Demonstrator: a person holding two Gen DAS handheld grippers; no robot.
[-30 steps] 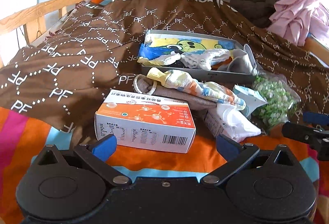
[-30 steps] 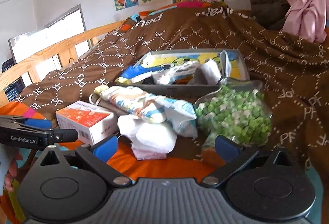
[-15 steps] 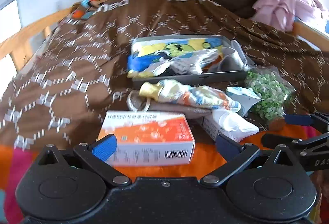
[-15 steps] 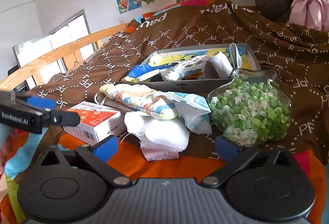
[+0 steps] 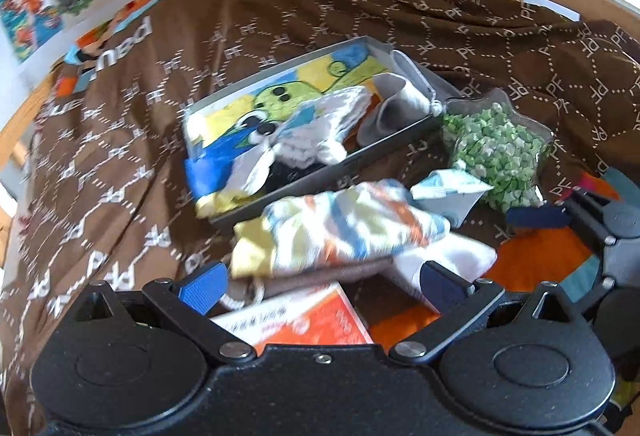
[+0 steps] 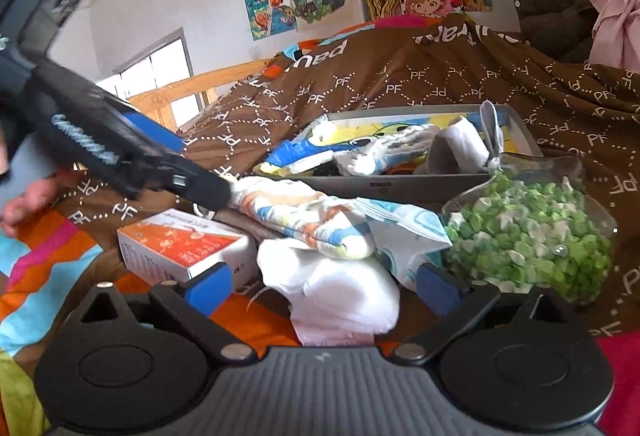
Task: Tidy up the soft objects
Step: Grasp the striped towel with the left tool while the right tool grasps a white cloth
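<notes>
A striped sock (image 5: pixel 340 228) in yellow, blue and orange lies on a grey-brown cloth on the bed, in front of a grey tray (image 5: pixel 320 175) that holds several soft items. A white sock (image 6: pixel 332 292) lies below it. My left gripper (image 5: pixel 320 286) is open, just above the striped sock's near end. In the right wrist view the left gripper's fingertips (image 6: pixel 212 191) reach the striped sock (image 6: pixel 308 220). My right gripper (image 6: pixel 324 284) is open, with the white sock between its fingers.
An orange and white box (image 6: pixel 180 248) lies left of the socks. A clear bag of green paper stars (image 6: pixel 528 236) sits at the right, next to a light blue packet (image 6: pixel 408 232). A brown quilt (image 5: pixel 120 163) covers the bed. Pink clothes (image 6: pixel 616 7) hang at the far right.
My left gripper has risen, moved forward over the box and tilted down onto the striped sock. My right gripper has moved closer to the white sock.
</notes>
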